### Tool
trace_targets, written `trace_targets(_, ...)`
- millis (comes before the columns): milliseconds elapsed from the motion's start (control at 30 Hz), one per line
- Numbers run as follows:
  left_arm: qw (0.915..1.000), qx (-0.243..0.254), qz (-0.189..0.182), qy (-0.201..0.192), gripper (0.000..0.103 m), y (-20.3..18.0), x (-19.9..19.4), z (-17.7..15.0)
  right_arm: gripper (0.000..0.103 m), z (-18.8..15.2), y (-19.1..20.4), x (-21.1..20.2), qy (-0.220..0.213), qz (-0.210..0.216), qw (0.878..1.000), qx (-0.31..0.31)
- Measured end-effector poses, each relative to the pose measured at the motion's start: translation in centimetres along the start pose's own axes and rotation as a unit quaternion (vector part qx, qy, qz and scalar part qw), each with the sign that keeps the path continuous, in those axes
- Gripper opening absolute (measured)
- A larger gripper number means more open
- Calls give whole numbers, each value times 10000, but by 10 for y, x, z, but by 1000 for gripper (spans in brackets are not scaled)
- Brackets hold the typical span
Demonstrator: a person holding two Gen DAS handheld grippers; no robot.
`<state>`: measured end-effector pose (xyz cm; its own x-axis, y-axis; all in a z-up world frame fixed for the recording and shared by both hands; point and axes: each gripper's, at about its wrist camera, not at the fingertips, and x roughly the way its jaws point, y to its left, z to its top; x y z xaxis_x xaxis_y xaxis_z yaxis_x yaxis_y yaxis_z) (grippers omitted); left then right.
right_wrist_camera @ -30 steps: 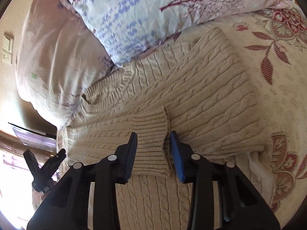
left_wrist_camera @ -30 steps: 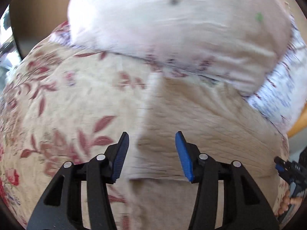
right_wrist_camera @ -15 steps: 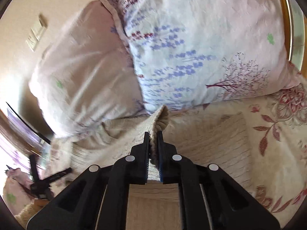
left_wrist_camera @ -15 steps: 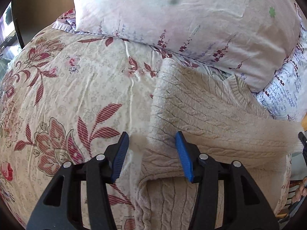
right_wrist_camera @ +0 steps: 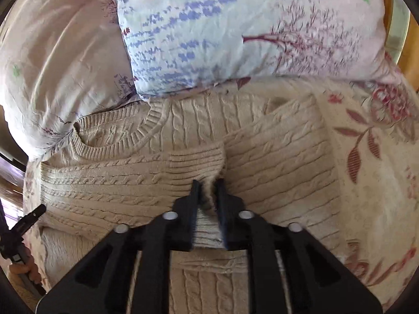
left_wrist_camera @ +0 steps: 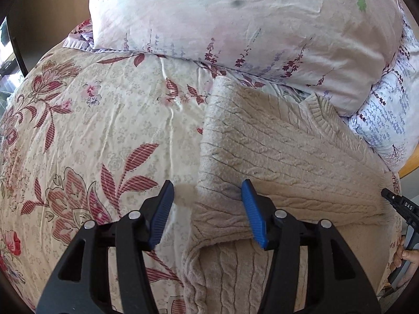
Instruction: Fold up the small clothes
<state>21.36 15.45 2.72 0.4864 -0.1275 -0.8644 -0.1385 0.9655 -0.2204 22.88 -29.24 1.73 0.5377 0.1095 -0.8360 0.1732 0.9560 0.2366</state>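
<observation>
A cream cable-knit sweater (left_wrist_camera: 275,157) lies on the floral bedspread (left_wrist_camera: 91,130), its sleeves folded across the body. My left gripper (left_wrist_camera: 207,209) is open and empty, its blue pads straddling the sweater's left folded edge. My right gripper (right_wrist_camera: 208,196) is shut on the ribbed sleeve cuff (right_wrist_camera: 199,162), which lies over the sweater's chest (right_wrist_camera: 117,183) below the neckline (right_wrist_camera: 115,136). The right gripper's tip also shows at the right edge of the left wrist view (left_wrist_camera: 400,205).
Two pillows lie against the sweater's collar end: a pale pink one (left_wrist_camera: 235,21) and a blue-flowered one (right_wrist_camera: 235,26). A wooden bed frame (right_wrist_camera: 411,60) shows at the far right. The left gripper shows at the left edge of the right wrist view (right_wrist_camera: 23,225).
My right gripper shut on the sleeve cuff, lifted it, and has now lowered it back toward the sweater's chest. My left gripper stayed open and barely moved.
</observation>
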Motion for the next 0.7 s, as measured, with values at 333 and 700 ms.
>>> trace_targets(333,9987,432,257,-65,53,-5,-11,-14,49,-24,12,-1,157,717,9971,-216)
trace_targets(700,9998,137,-165,-35,55,8,-29,-30,58,-34,-8,-40,58,1124,9936,42)
